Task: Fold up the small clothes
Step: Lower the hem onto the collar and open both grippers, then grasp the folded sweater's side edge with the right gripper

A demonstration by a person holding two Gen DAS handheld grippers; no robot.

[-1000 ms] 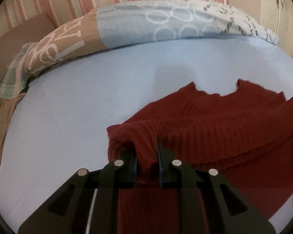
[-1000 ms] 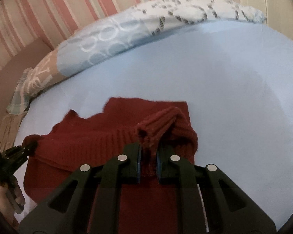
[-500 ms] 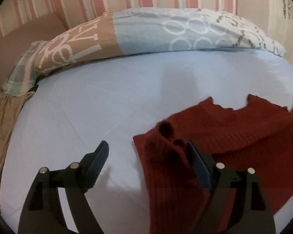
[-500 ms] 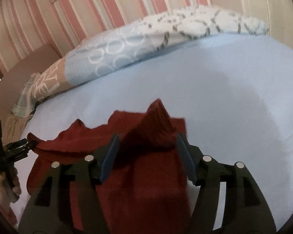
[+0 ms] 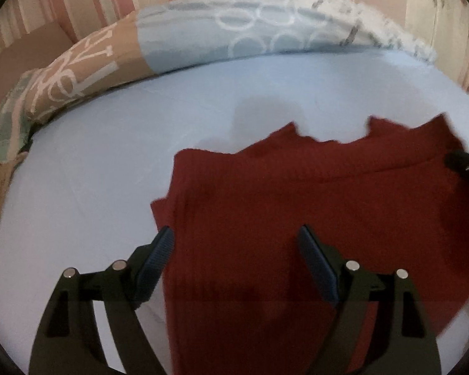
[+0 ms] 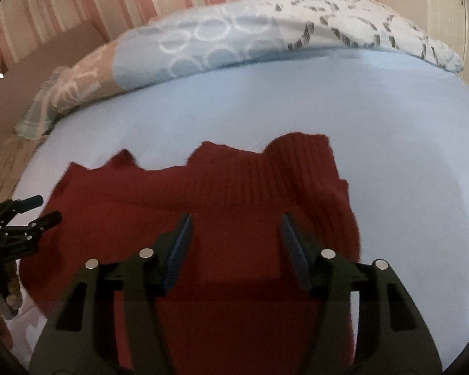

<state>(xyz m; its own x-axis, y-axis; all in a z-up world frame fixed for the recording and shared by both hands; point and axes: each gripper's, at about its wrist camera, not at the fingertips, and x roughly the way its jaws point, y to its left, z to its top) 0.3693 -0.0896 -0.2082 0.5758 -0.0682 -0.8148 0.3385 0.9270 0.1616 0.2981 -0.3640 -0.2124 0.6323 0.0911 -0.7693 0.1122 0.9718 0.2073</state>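
Left wrist view: the left gripper [image 5: 236,239] hangs over the dark red knit garment [image 5: 297,212], which lies flat on the light blue bed sheet [image 5: 93,187]. The jaws stand wide apart and hold nothing; the fabric lies beneath them, not pinched. The garment's left edge sits just inside the left finger. A tip of the right gripper [image 5: 466,167] shows at the frame's right edge, over the garment's far side.

Right wrist view: the right gripper [image 6: 234,234] hovers above the garment's right portion, where a ribbed layer lies doubled over the body. Its jaws are closing, with no fabric caught between the pads. A patterned pillow [image 6: 234,37] lies along the sheet's far edge.

Assessment: one fold appears laid and released. The next move calls for selecting a fresh edge or corner on each side, lowering both grippers to the cloth, and pinching both layers before lifting, so the laid fold does not slip apart.
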